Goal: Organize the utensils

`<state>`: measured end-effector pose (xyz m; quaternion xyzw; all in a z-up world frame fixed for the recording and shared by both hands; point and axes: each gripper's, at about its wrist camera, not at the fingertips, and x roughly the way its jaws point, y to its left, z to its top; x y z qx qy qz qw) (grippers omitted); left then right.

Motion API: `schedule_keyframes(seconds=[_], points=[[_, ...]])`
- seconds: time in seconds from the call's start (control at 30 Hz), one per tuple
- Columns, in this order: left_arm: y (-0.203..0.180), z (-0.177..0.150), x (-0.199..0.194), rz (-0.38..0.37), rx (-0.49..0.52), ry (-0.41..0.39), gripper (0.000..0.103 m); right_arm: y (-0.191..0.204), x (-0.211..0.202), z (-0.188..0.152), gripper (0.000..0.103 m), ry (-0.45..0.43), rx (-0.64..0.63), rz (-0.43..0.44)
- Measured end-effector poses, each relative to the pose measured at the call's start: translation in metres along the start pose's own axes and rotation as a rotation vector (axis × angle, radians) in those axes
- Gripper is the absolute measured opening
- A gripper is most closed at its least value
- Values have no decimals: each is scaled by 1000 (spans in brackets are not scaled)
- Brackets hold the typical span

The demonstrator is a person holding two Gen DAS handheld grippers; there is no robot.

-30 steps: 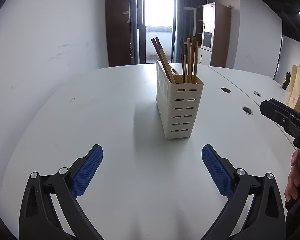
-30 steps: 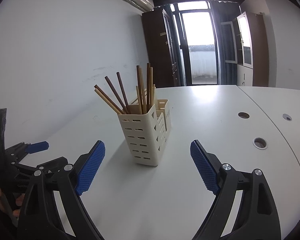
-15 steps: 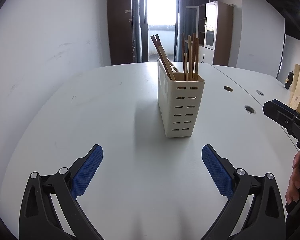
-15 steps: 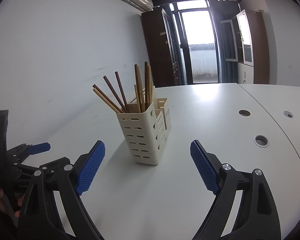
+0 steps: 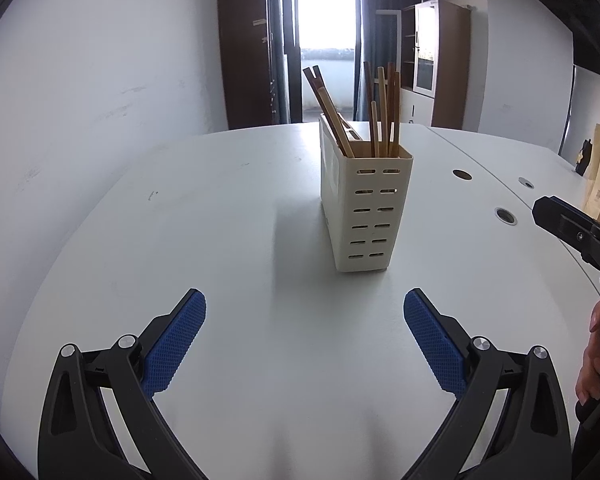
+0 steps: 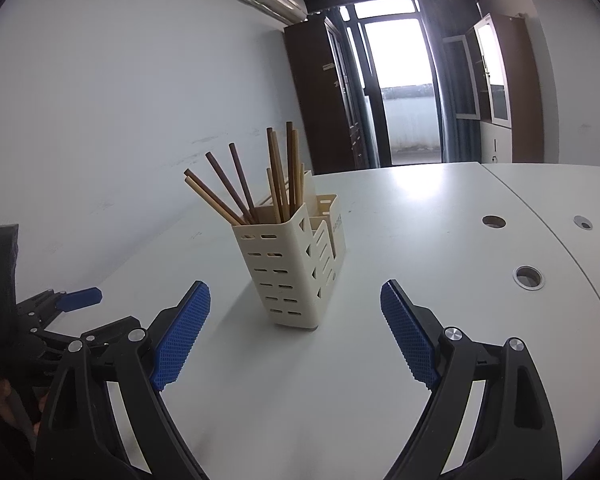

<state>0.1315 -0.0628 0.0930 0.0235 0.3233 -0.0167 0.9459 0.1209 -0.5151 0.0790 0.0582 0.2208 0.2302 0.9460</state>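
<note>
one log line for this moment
left tool: open, empty | right tool: open, empty | chopsticks: in holder | holder: upright on table

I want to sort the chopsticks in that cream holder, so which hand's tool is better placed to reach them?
Probably the right tool: open, with the holder nearly between its fingers and the chopsticks fanned toward it. The left tool, also open, sits farther back.
</note>
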Motion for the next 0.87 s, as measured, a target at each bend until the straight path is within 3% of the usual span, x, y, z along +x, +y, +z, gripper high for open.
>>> schedule_keyframes(seconds=[0.6,0.87], points=[[1,-1,-1,-4,2,-3,97,19,2,3,87,-6,-44,37],[8,1,-4,-22,9,-33,97,22,6,2,87,-17,-40,10]])
